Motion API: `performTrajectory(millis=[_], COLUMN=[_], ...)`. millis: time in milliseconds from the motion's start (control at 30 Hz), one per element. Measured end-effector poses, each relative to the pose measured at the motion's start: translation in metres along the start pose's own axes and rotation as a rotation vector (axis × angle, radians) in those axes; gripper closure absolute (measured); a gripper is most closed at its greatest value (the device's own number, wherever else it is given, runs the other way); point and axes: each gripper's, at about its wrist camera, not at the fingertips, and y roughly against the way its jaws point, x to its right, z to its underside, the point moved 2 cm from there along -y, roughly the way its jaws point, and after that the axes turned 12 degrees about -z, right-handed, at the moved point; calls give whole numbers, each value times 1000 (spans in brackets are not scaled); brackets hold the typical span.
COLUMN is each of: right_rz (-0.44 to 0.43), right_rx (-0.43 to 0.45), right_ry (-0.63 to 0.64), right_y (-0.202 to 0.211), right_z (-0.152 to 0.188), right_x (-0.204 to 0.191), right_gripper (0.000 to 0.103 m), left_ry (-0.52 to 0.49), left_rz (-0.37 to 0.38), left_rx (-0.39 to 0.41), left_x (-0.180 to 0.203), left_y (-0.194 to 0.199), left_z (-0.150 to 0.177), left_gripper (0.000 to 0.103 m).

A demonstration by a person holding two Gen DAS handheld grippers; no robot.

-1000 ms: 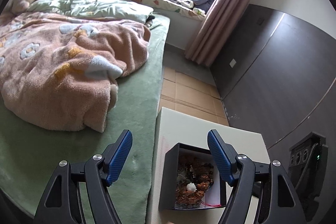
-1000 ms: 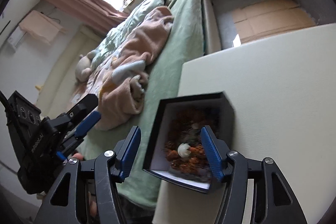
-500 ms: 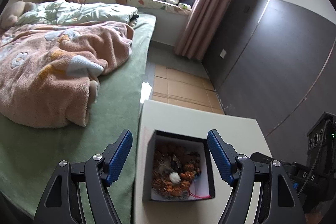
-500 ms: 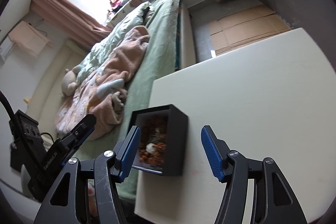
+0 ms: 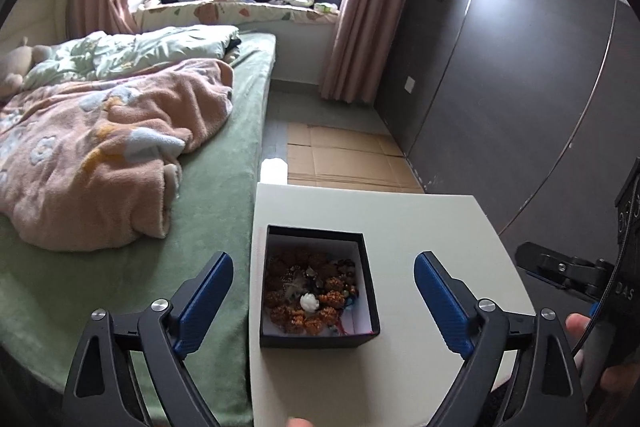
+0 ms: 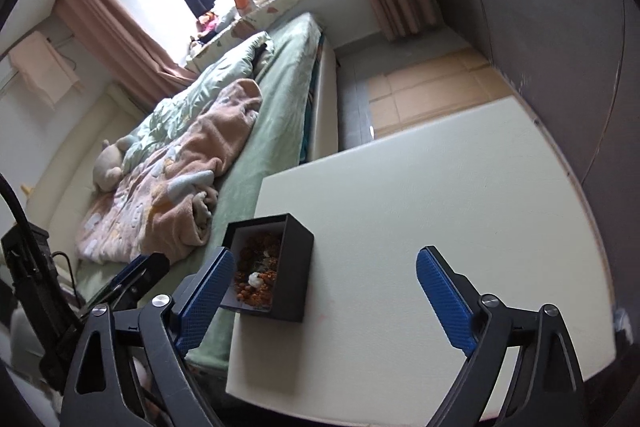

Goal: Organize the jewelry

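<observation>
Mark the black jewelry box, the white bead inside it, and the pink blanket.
black jewelry box (image 5: 318,340), left wrist view, on its near outer wall.
white bead (image 5: 309,303), left wrist view, on its middle.
pink blanket (image 5: 100,163), left wrist view, on its rumpled middle.

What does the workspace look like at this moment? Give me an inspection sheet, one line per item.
Surface: cream white tabletop, mostly bare, beside the bed.
Job's things: open black square box near the table's bed-side edge, holding a heap of orange-brown bead jewelry with one white bead.
Clutter: nothing seen on the table.
Grippers: left tongs opening, box below them, pads clear of it; right tongs opening over bare tabletop, nothing between them.
Cables: a black cable runs to the left device.
Surroundings: green-sheeted bed with a pink fleece blanket, flattened cardboard on the floor, dark wall panels.
</observation>
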Motion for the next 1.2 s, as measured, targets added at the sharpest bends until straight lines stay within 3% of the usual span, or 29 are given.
performTrajectory(millis=[200,633,733,1000,1200], right_rz=[17,9,54,66,55], right_rx=[-39,-6,-17,-24,-16], right_ry=[56,205,246,266,277], right_y=[14,63,66,67,72], right_z=[16,63,65,65,65], right_x=[-9,-42,-48,-50,-53], right_gripper=[0,0,0,0,0], left_ry=[24,-10,-24,5,21], left_rz=[-7,-36,-54,-54,-23], left_rx=[31,27,47,109,97], left_x=[-7,-15,-15,-16,-15], left_y=[30,73,81,98,97], left_z=[9,49,54,47,46], left_gripper=[5,1,0,0,0])
